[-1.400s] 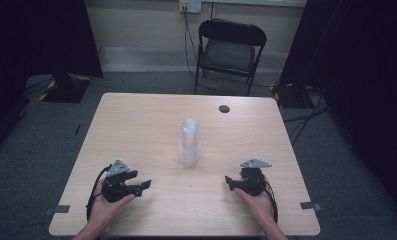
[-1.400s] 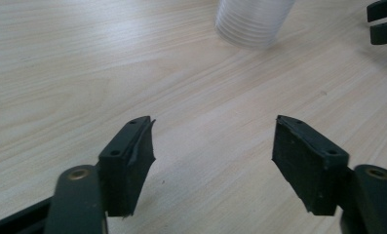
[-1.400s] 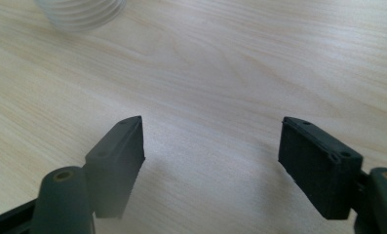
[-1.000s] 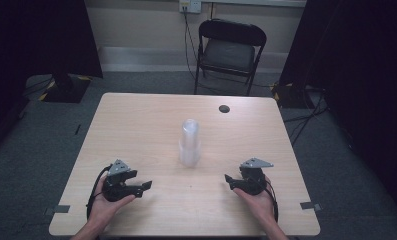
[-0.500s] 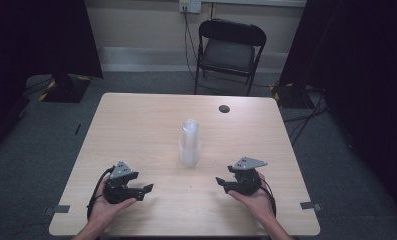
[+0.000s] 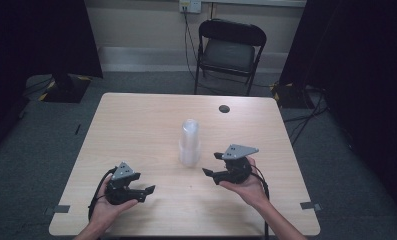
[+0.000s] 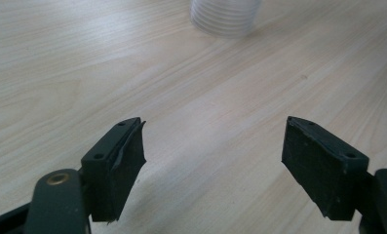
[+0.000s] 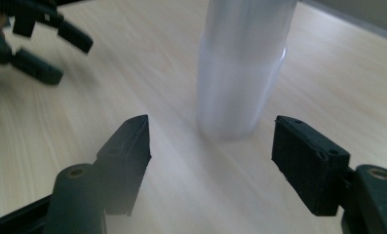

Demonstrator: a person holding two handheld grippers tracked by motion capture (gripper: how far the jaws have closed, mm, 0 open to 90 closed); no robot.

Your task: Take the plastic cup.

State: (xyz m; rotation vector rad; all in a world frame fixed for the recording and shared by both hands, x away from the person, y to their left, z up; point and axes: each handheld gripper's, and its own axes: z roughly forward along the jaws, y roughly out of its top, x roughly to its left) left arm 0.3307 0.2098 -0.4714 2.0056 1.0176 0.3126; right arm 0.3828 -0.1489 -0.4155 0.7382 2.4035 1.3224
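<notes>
We've grasped nothing yet: our right gripper (image 6: 209,164), jaws just opening and empty, nears the cups (image 6: 189,142) at eleven o'clock; left gripper (image 6: 147,191) spread.

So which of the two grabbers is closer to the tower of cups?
The right gripper, on the right in the high view. It is raised off the table beside the stack of cups; the left gripper sits farther back near the table's front edge.

No text, label, brand, number or sign can be read in any of the views. The table (image 6: 136,130), the cup stack (image 6: 189,142) and the chair (image 6: 228,50) carry no visible lettering. The wall outlet (image 6: 190,5) is too small to tell any marking on it.
</notes>
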